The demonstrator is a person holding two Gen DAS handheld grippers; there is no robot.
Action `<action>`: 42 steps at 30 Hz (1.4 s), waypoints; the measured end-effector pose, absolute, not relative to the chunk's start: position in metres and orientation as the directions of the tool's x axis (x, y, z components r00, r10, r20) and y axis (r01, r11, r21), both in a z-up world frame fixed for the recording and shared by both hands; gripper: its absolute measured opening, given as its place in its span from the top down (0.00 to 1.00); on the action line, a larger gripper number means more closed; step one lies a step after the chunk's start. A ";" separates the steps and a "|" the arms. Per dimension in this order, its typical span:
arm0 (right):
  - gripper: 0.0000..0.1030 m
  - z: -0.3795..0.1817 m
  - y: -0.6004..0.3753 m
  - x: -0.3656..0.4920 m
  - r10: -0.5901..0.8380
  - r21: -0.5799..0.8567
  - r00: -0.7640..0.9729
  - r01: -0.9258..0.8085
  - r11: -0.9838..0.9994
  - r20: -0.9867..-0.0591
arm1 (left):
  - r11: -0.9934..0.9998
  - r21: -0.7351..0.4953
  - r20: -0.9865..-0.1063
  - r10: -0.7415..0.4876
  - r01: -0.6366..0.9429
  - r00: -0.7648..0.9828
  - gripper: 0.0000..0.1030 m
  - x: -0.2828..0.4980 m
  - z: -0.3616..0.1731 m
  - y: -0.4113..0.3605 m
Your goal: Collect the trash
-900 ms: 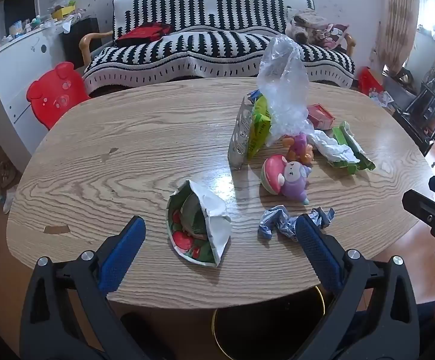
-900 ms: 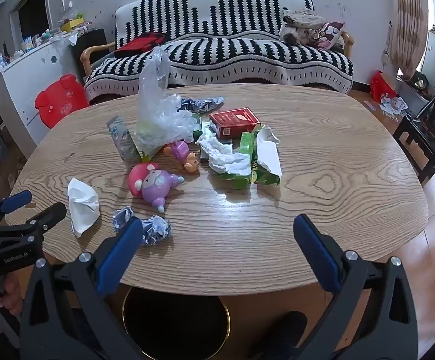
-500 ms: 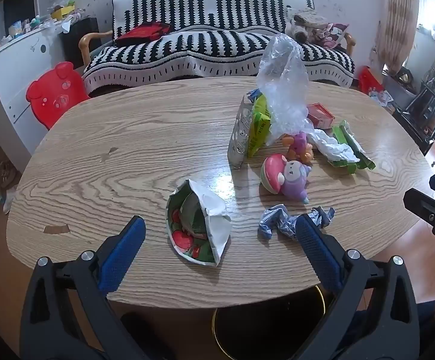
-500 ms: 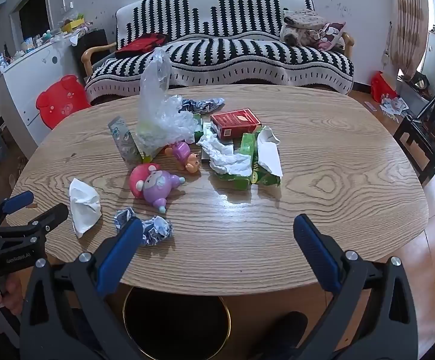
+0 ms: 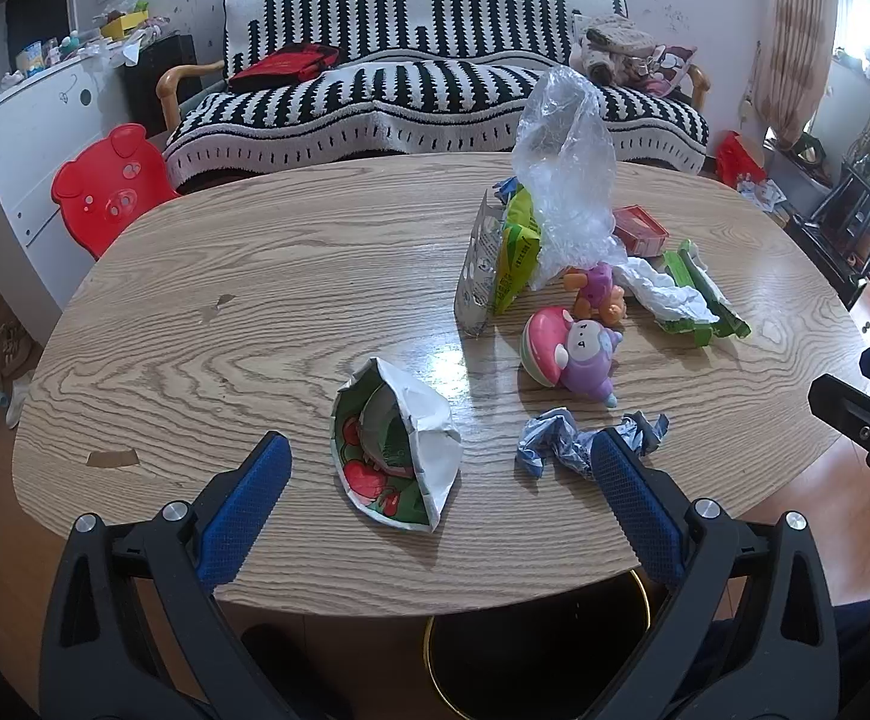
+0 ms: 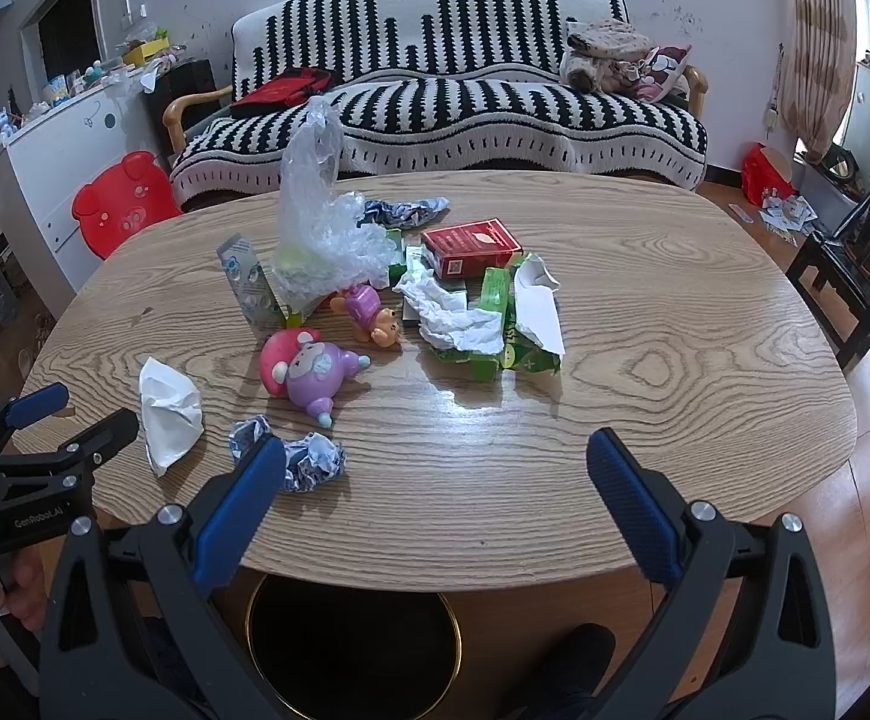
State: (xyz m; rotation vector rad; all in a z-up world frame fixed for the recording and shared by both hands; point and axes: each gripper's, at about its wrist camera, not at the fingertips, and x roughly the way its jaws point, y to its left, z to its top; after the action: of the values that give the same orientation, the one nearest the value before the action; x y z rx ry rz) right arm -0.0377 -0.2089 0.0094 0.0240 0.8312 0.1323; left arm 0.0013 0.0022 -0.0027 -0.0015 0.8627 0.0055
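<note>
Trash [image 5: 585,450] lay untouched on the table [image 5: 255,312], unchanged from before, as both spread, empty grippers [image 5: 435,474] [image 6: 435,468] hovered idle.

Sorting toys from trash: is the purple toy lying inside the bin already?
No, the purple toy lies on the wooden table, while the bin sits below the table edge.

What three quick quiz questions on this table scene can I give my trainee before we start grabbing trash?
1. True or false: the left gripper is shut on the fruit-print wrapper.
2. What lies nearest the right gripper: A red box, B crumpled blue-white wrapper, C clear plastic bag?
3. Fill in: the gold-rimmed bin sits on the floor below the table's ____ edge.

Key: 1 false, its jaws are open and empty; 2 B; 3 near.
</note>
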 end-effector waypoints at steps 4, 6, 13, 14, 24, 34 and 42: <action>0.06 0.010 -0.209 -0.038 0.127 0.074 0.667 -0.108 0.991 -0.734 | 1.000 0.005 -0.760 0.008 -0.006 0.650 0.05 0.001 -0.002 0.001; 0.06 0.009 -0.209 -0.038 0.126 0.073 0.668 -0.107 0.992 -0.734 | 1.000 0.008 -0.760 0.011 -0.007 0.649 0.05 0.001 -0.002 0.001; 0.06 0.010 -0.209 -0.038 0.127 0.073 0.668 -0.108 0.991 -0.734 | 1.000 0.011 -0.763 0.014 -0.009 0.647 0.05 -0.001 -0.002 0.001; 0.06 0.010 -0.209 -0.038 0.127 0.073 0.668 -0.108 0.991 -0.734 | 1.000 0.011 -0.762 0.015 -0.009 0.647 0.05 -0.001 -0.002 0.001; 0.06 0.010 -0.209 -0.038 0.127 0.073 0.668 -0.108 0.991 -0.733 | 1.000 0.022 -0.765 0.023 -0.009 0.644 0.05 0.000 -0.004 -0.001; 0.06 0.009 -0.209 -0.037 0.129 0.075 0.666 -0.110 0.991 -0.734 | 1.000 0.024 -0.765 0.023 -0.008 0.643 0.05 0.000 -0.004 0.000; 0.06 0.012 -0.209 -0.038 0.129 0.075 0.667 -0.109 0.991 -0.734 | 1.000 0.024 -0.765 0.024 -0.008 0.644 0.05 0.000 -0.004 -0.001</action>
State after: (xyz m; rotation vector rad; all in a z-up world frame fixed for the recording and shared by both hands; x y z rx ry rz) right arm -0.0379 -0.2087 0.0119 0.0256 0.8296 0.1347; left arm 0.0003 -0.0007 -0.0036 0.0194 0.8710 0.0178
